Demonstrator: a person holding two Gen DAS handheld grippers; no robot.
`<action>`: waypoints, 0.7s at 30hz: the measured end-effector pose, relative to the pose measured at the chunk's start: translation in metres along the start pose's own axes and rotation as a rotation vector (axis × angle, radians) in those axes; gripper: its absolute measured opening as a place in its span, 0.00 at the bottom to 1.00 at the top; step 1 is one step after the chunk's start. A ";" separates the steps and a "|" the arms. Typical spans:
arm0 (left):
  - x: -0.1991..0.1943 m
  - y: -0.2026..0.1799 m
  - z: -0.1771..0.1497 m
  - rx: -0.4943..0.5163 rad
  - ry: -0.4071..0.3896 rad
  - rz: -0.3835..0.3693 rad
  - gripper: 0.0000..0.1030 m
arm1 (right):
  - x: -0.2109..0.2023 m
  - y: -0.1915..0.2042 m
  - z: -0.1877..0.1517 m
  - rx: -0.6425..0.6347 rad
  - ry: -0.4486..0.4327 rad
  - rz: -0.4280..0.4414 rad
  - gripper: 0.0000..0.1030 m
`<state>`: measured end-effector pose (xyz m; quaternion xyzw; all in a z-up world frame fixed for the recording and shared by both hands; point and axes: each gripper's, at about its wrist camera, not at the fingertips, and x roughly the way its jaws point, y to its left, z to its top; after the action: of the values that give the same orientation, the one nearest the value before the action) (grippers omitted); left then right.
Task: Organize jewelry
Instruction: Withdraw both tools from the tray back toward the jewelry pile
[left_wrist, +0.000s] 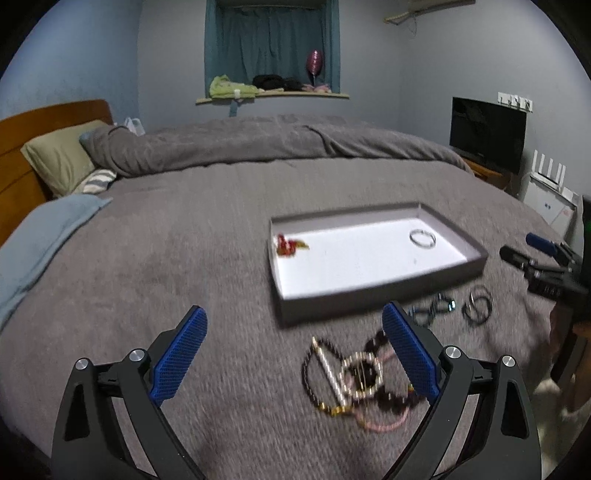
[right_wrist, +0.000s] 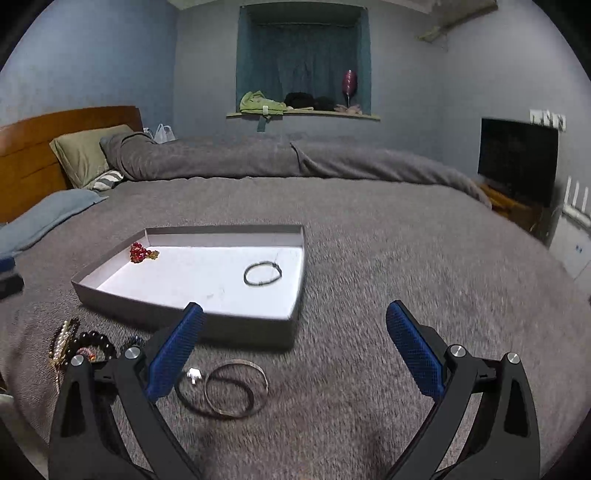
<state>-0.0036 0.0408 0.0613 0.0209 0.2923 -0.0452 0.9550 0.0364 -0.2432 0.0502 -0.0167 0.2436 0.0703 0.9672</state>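
A shallow grey tray (left_wrist: 384, 295) with a white floor lies on the grey bedspread; it also shows in the right wrist view (right_wrist: 184, 314). In it lie a red and gold bead piece (left_wrist: 290, 245) (right_wrist: 142, 253) and a thin ring bracelet (left_wrist: 423, 238) (right_wrist: 263, 274). My left gripper (left_wrist: 293, 354) is open and empty above a tangle of beaded bracelets (left_wrist: 354, 380). My right gripper (right_wrist: 295, 350) is open and empty; metal bangles (right_wrist: 231, 389) lie by its left finger. It shows at the right edge of the left wrist view (left_wrist: 517, 254).
Dark bangles (left_wrist: 478, 306) and a small dark bracelet (left_wrist: 432, 308) lie right of the tray's near corner. Pillows (left_wrist: 59, 162) and a headboard are at the far left. A folded duvet (left_wrist: 258, 144) crosses the bed's far side. A TV (left_wrist: 487, 134) stands at the right.
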 end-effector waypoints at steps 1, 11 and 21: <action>0.002 -0.001 -0.007 -0.002 0.011 -0.013 0.92 | -0.001 -0.004 -0.004 0.016 0.006 0.010 0.95; 0.020 -0.031 -0.041 0.074 0.065 -0.174 0.90 | 0.004 -0.012 -0.029 0.102 0.090 0.076 0.95; 0.026 -0.033 -0.048 0.105 0.052 -0.180 0.79 | 0.003 0.007 -0.040 0.053 0.126 0.111 0.95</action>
<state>-0.0116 0.0095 0.0064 0.0457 0.3149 -0.1456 0.9368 0.0198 -0.2389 0.0137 0.0180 0.3060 0.1163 0.9447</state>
